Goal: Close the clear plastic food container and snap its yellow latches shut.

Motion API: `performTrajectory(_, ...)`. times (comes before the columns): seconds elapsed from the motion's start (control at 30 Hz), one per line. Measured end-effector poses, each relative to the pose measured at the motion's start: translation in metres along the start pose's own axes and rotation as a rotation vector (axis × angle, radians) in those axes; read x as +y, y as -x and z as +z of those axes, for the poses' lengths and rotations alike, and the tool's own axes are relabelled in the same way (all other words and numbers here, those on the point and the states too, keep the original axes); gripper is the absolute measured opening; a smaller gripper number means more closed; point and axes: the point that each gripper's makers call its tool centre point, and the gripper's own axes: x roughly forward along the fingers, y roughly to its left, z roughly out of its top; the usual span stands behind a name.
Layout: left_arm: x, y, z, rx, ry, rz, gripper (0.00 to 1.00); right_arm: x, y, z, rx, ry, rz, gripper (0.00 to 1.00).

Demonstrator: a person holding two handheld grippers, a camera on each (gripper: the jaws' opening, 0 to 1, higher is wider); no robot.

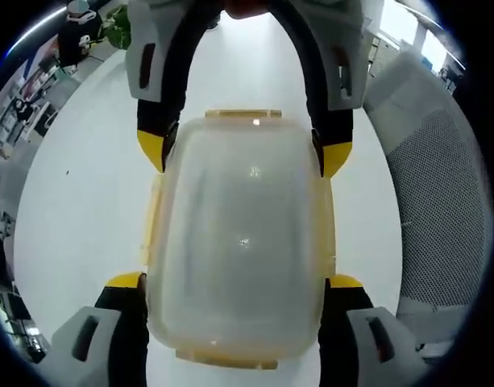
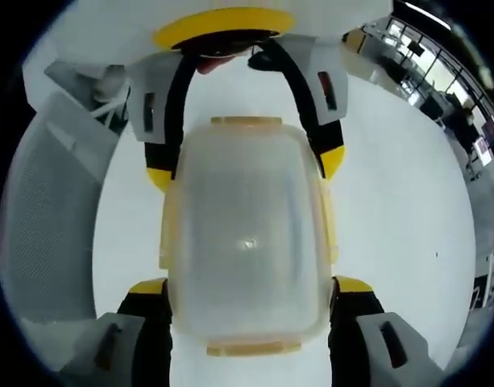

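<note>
Jaws of both grippers stand spread wide on either side of the clear plastic food container (image 1: pixel 242 242), one gripper at each end, yellow tips beside its long edges; whether they press the walls I cannot tell. In the left gripper view the left gripper (image 1: pixel 242 286) rises from the bottom of the frame and the right gripper (image 1: pixel 242 153) comes down from the top; the right gripper view mirrors this, the container (image 2: pixel 247 234) at centre.

It sits on a white surface (image 1: pixel 77 201) with its lid already on. Yellow latches (image 1: pixel 242 114) show at the ends and as strips along the sides. They look flared, so I judge lidding done and latching in hand. Next, a jaw tip must push each latch flat while the other gripper steadies the box. A mesh office chair (image 1: pixel 436 210) stands at right.
</note>
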Motion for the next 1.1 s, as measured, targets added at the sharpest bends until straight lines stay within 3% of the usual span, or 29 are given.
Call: performTrajectory(1.1,0.033,-0.005,0.000,-0.010,0.021,-0.003,0.89,-0.035,-0.005,0.001,-0.008,-0.004,-0.008,0.82)
